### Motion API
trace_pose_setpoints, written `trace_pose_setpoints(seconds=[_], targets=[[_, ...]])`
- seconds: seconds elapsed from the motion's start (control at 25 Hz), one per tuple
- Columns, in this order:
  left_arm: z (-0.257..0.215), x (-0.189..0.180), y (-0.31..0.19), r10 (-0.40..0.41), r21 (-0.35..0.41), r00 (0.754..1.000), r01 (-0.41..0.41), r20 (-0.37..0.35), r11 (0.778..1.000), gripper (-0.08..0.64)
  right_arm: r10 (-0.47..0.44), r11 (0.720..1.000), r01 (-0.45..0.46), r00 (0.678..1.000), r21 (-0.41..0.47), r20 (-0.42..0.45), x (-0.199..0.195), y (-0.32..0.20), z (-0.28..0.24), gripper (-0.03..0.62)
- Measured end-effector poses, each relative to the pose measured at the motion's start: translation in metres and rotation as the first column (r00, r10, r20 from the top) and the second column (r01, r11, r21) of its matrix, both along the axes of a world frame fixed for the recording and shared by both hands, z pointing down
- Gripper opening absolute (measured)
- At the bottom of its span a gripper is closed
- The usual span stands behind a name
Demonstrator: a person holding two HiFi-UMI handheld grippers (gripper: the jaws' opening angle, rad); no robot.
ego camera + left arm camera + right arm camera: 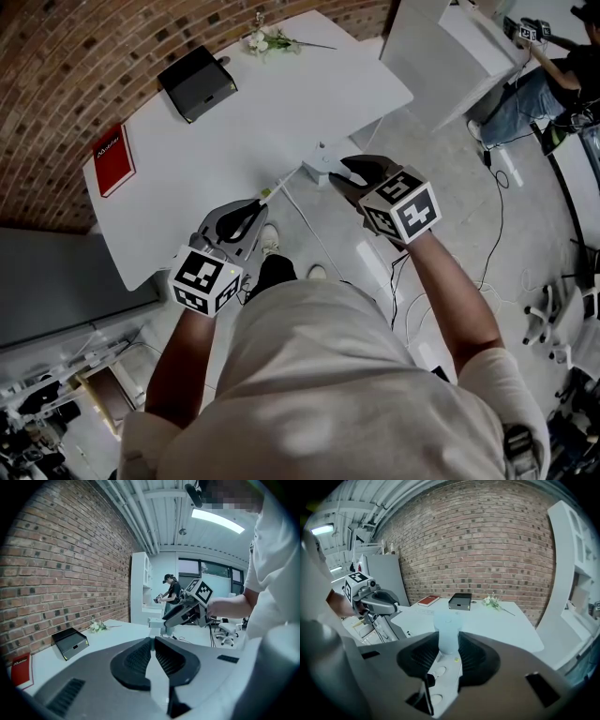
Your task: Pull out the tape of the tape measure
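At the counter's near edge, the tape spans your tongs.
Your right tongs clamp the tape measure case; your left tongs pinch the tape's tip. The red book, black box and flowers sit well apart behind.

Light: we see bright, even room light; a ceiling lamp glares above the left tool.
Shadows: faint, soft on the white counter beyond both tools.
Focus: tape measure inside the right tool blurs.
Edges: we find fisheye bending, dark corners.
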State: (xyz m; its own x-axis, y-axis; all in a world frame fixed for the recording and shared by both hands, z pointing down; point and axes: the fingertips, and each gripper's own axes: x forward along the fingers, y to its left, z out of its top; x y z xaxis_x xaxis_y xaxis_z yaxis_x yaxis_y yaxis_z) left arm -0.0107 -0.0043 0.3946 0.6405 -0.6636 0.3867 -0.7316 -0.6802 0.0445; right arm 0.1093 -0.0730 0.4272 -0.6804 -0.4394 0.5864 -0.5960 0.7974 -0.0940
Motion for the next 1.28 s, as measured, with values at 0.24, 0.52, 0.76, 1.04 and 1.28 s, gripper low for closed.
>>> trace_pose_setpoints(seconds=[0.24, 0.52, 0.76, 1.04, 1.28], targets=[[0.001, -0.007, 0.004, -0.014, -0.008, 1.000, 0.014, -0.004, 1.000, 0.028, 0.035, 0.999, -0.035, 0.999, -0.008, -0.010, 0.009, -0.008, 0.006, 0.132], [0.005, -0.010, 0.005, -0.020, -0.016, 1.000, 0.020, 0.005, 1.000, 0.028, 0.030, 0.999, -0.030, 1.000, -0.014, -0.005, 0.008, -0.011, 0.010, 0.132], [0.004, -0.010, 0.005, -0.023, -0.014, 1.000, 0.023, 0.007, 1.000, 0.028, 0.043, 0.999, -0.043, 0.999, -0.012, -0.005, 0.013, -0.017, 0.010, 0.132], [0.007, -0.014, 0.005, -0.031, -0.023, 0.999, 0.031, 0.010, 0.999, 0.028, 0.086, 0.996, -0.086, 0.996, -0.028, -0.005, 0.030, -0.031, 0.019, 0.132], [0.008, -0.012, 0.006, -0.024, -0.027, 1.000, 0.024, 0.017, 0.999, 0.028, 0.092, 0.995, -0.092, 0.996, -0.028, -0.008, 0.032, -0.034, 0.019, 0.132]])
